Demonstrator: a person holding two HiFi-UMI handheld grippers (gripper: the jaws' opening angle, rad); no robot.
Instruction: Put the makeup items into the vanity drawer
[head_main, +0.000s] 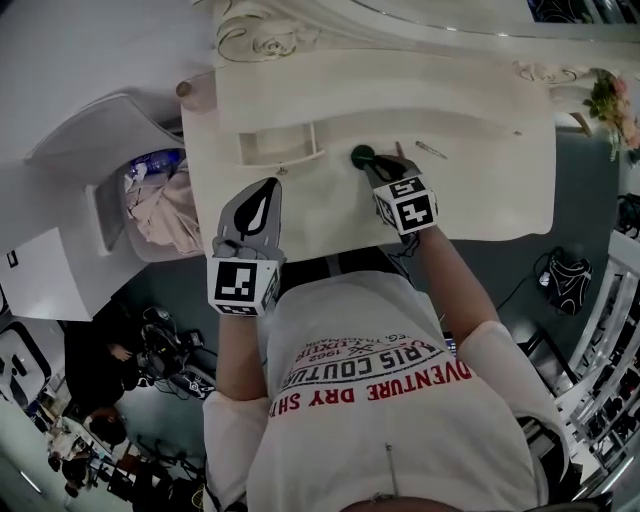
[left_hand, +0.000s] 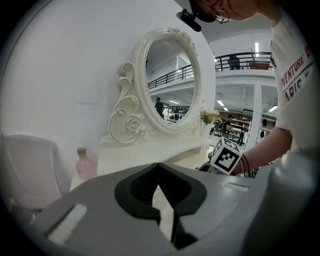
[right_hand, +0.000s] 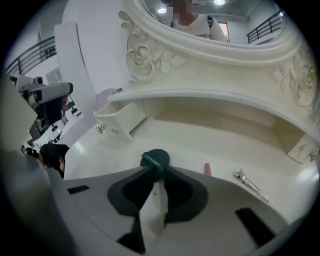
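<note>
This is looking like a staged set inside a large open hall, not a home. A cream carved vanity table (head_main: 480, 190) with an oval white-framed mirror (left_hand: 170, 85) is standing against a plain white panel wall (left_hand: 65, 75). A dark-railed upper gallery (left_hand: 245, 60) and strip ceiling lights (left_hand: 256, 47) are showing at the right of the left gripper view. Black camera gear (head_main: 165, 355) is sitting at the head view's lower left.

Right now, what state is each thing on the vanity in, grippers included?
drawer: pulled out, open.
green compact: lid closed, flat on the tabletop.
right gripper: shut on the green compact's near edge.
left gripper: shut, empty.
pink stick: lying loose.
hair clip: lying loose.
pink bottle: upright.
</note>
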